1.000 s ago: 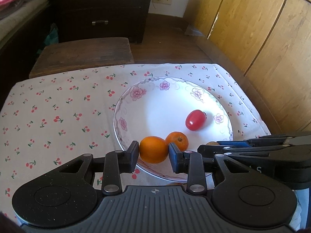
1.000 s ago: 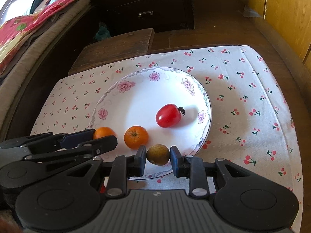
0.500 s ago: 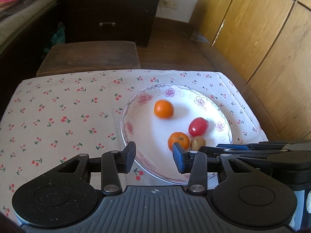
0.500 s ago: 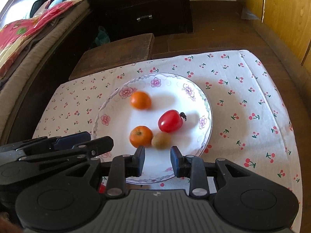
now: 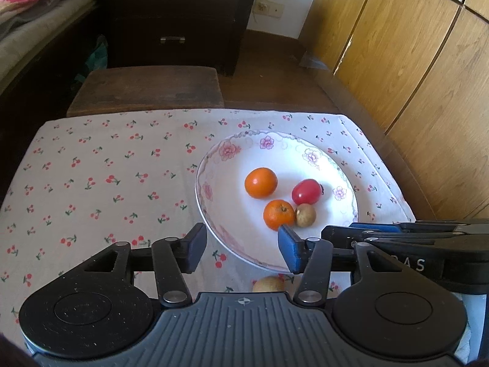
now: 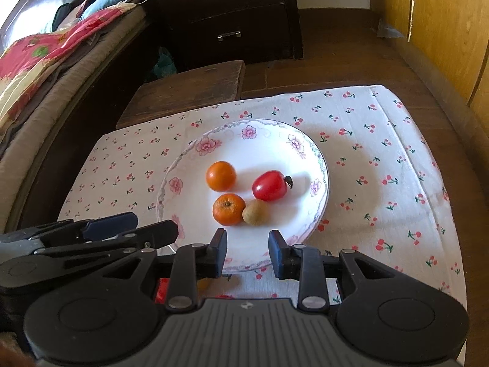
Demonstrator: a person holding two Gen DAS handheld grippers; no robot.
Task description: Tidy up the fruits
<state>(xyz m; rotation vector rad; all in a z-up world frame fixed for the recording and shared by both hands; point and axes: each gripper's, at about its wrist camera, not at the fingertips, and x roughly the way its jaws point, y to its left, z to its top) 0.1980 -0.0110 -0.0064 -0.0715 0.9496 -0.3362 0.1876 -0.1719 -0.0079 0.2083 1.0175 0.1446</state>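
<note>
One brown fruit (image 5: 268, 284) at 6 o'clock below left gripper (image 5: 241, 249) (nearer hand); jaws have just been opening, moderately apart, nothing between.

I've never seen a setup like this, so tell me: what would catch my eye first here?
The flowered white plate on the cherry-print cloth, holding two oranges, a red tomato and a small brown fruit clustered together. Nearest the camera, two black hand-held grippers, the left gripper and the right gripper, hover empty at the plate's near rim.
</note>
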